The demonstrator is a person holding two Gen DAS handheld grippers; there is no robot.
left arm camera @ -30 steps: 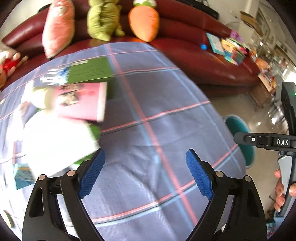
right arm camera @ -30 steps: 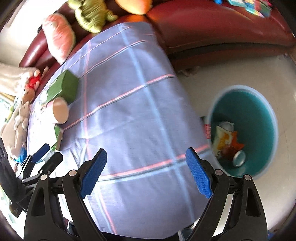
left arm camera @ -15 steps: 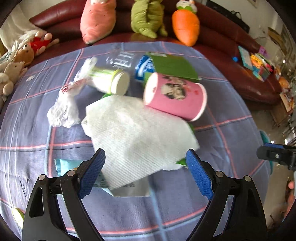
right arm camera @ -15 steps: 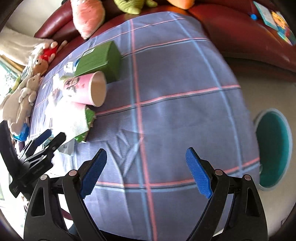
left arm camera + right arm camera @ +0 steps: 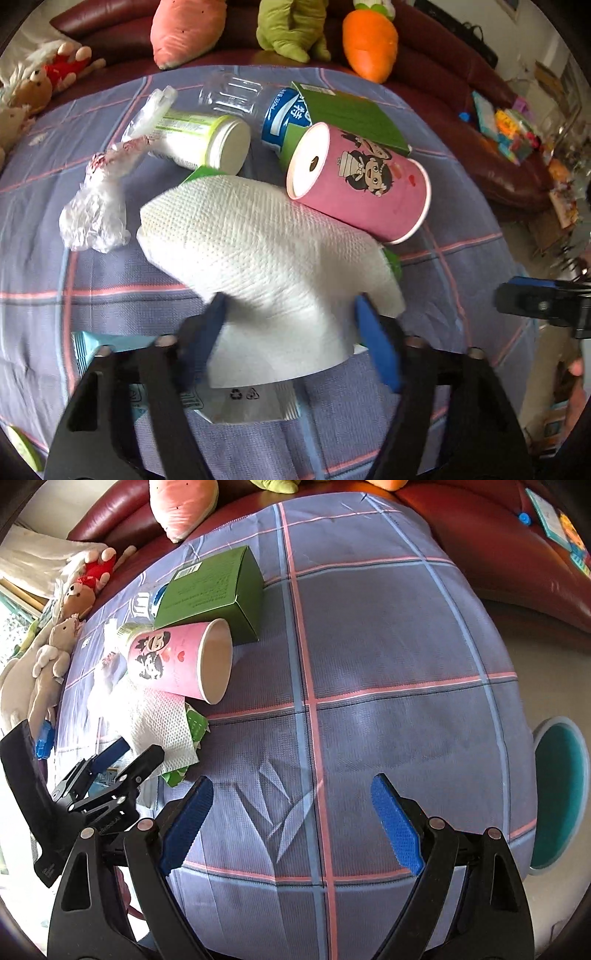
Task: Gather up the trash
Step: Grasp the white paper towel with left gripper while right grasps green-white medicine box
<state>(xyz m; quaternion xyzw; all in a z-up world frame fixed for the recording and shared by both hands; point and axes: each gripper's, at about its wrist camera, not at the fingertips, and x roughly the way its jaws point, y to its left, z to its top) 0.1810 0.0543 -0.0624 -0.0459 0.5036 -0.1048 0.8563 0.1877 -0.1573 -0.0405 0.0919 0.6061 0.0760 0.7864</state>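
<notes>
A pile of trash lies on the checked tablecloth. A white paper towel lies in front, with a pink paper cup on its side behind it, a white cup with a green rim, a clear bottle, a green box and a crumpled clear bag. My left gripper is open, its fingers either side of the towel's near edge; it also shows in the right wrist view. My right gripper is open and empty over bare cloth.
A teal bin stands on the floor off the table's right edge. A light blue wrapper lies under the towel's near side. Plush toys sit on the red sofa behind the table.
My left gripper has swung left from bare cloth onto the trash pile and closed in on the towel, its fingers narrowing. My right gripper has swung from over the bin back over the table.
</notes>
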